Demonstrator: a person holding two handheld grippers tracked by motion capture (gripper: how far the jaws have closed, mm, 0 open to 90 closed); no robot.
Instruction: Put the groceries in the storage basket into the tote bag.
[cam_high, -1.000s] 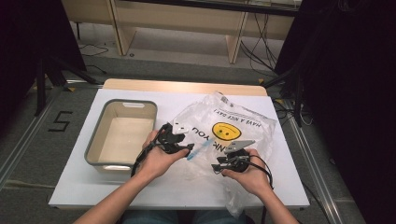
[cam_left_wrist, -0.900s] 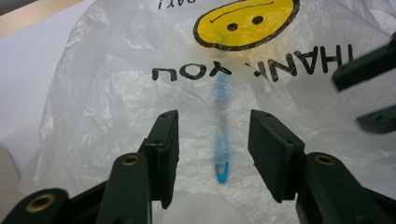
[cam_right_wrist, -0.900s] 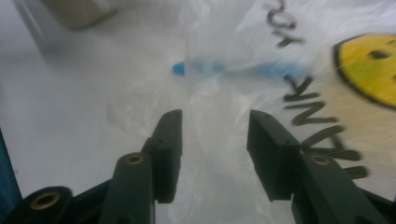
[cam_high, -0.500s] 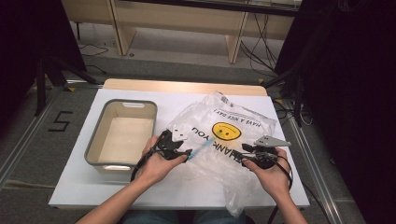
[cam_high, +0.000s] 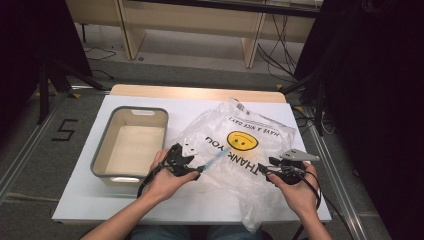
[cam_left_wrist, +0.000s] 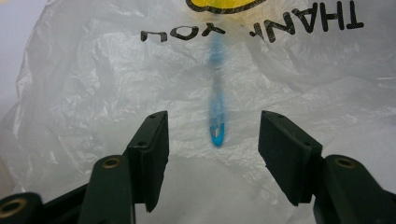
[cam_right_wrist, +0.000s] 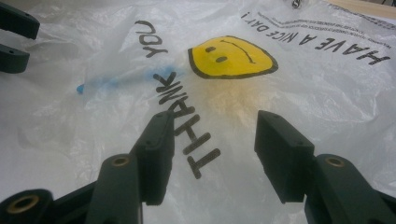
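One plastic bag (cam_high: 240, 150), one blue toothbrush (cam_left_wrist: 217, 116), one grey bin (cam_high: 131, 145), two grippers.

the plastic bag (cam_high: 240, 150) is translucent white with black lettering and a yellow smiley face (cam_high: 242, 140) at its centre. a blue toothbrush (cam_left_wrist: 216, 116) shows through it at the face's 7 o'clock. the bin (cam_high: 102, 150) is grey with a cream inside.

thin crinkled translucent white plastic bag (cam_high: 250, 150) with glossy wrinkles, smooth blue plastic stick (cam_left_wrist: 217, 116) inside, matt grey plastic tub (cam_high: 102, 150), matt white surface (cam_high: 200, 210)
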